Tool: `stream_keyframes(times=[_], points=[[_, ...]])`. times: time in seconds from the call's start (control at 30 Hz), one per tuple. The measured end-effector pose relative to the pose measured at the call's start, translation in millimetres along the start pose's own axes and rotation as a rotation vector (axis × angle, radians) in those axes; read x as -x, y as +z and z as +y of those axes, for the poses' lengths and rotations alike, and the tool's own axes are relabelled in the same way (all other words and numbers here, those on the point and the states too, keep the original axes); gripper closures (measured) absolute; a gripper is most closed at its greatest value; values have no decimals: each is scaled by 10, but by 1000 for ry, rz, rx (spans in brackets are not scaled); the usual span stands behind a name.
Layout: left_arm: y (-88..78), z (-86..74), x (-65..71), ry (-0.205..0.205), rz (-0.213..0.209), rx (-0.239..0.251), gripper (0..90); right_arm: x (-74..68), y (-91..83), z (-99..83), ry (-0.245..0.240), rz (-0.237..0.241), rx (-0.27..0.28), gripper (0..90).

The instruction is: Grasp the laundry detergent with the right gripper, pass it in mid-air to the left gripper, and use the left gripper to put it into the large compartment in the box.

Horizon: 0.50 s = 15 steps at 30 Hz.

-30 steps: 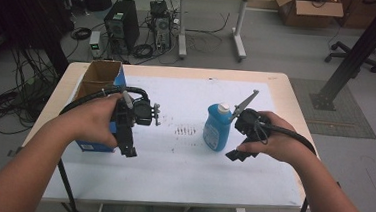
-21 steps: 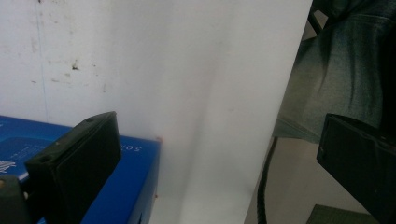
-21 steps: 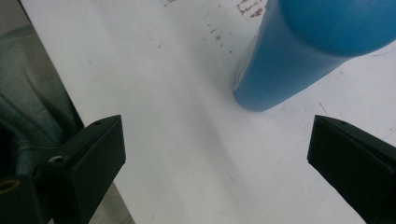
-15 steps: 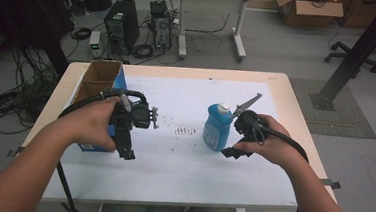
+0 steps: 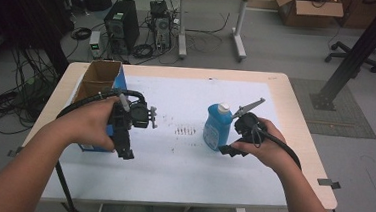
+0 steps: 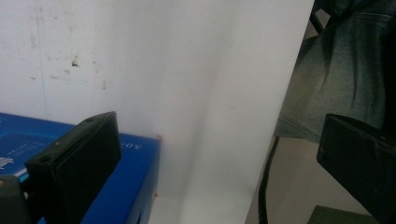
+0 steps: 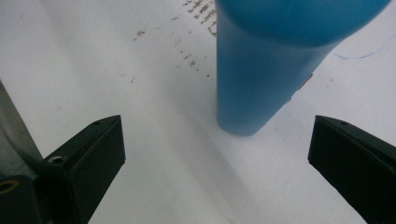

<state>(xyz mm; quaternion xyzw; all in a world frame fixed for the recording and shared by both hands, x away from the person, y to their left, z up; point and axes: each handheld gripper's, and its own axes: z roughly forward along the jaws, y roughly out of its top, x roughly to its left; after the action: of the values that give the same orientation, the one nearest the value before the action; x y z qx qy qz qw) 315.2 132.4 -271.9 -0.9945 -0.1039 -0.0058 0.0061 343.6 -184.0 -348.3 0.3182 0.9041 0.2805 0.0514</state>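
A blue bottle [image 5: 216, 128] with a white cap stands upright on the white sheet, right of centre. My right gripper [image 5: 227, 150] sits just right of it, low by its base and open. In the right gripper view the bottle [image 7: 261, 79] rises ahead, a little past the wide-apart jaws of that gripper [image 7: 217, 135], and they do not touch it. My left gripper [image 5: 125, 154] is held over the near corner of a blue-sided cardboard box [image 5: 89, 86] and points back at the person. It [image 6: 219, 140] is open and empty, with the box [image 6: 135, 182] under its left jaw.
The white sheet [image 5: 182, 160] covers most of the wooden table [image 5: 303, 144], with small dark marks at its middle. Beyond the near table edge [image 6: 275, 116] are the person's trousers. Cables trail from both grippers. Computers, desks and a chair stand on the floor behind.
The right gripper has edged slightly left toward the bottle's base. The left gripper has hardly moved.
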Motion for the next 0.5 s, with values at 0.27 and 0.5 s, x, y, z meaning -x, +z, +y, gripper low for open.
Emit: stream_keyframes(times=[0.27,0.5], points=[[13,20,16,-2,0,-5,4,56,98,-54,18,-3,13,40],[11,20,28,-4,2,-13,4,116,192,-79,46,-10,45,41]])
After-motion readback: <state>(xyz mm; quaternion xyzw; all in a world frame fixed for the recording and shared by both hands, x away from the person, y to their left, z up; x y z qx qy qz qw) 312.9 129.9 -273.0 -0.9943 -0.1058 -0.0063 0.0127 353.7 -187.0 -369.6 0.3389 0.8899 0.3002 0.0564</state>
